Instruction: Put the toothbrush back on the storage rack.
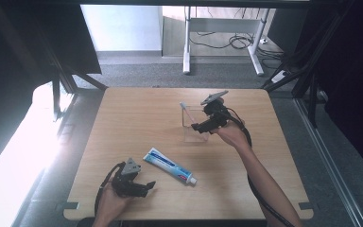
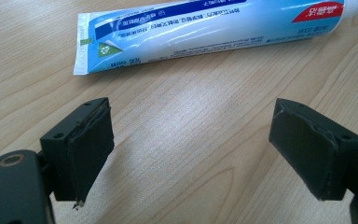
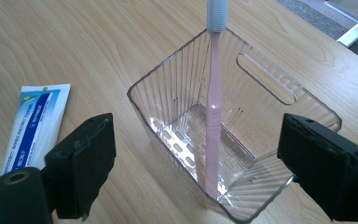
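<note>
Right tool [image 3: 196, 168]: black jaws with flat, matte pads, spread wide with nothing pinched between them; seen from above it hangs [image 1: 204, 126] over the near edge of the clear bin.
Left tool [image 2: 191, 149]: same black padded jaws, spread wide and empty, low over bare tabletop; in the high view it sits [image 1: 144, 185] at the near left, held in the person's left hand [image 1: 113, 201].
Toothbrush [image 3: 213, 112]: slim pink plastic handle with a grey, ribbed head end; it stands nearly upright inside the bin, its foot on the bin's floor, its top leaning on the far rim, clear of both right pads.
Bin [image 3: 168, 74]: clear hard plastic, rectangular, ribbed walls, slotted floor, an oval handle hole in one wall; it stands right of centre on the tabletop.
Toothpaste tube [image 2: 205, 28]: glossy, flattened, blue and white with a red patch near the cap; lies flat just beyond the left tool, well apart from the bin.
Tabletop [image 1: 137, 118]: light wood grain, smooth, with rounded corners.
</note>
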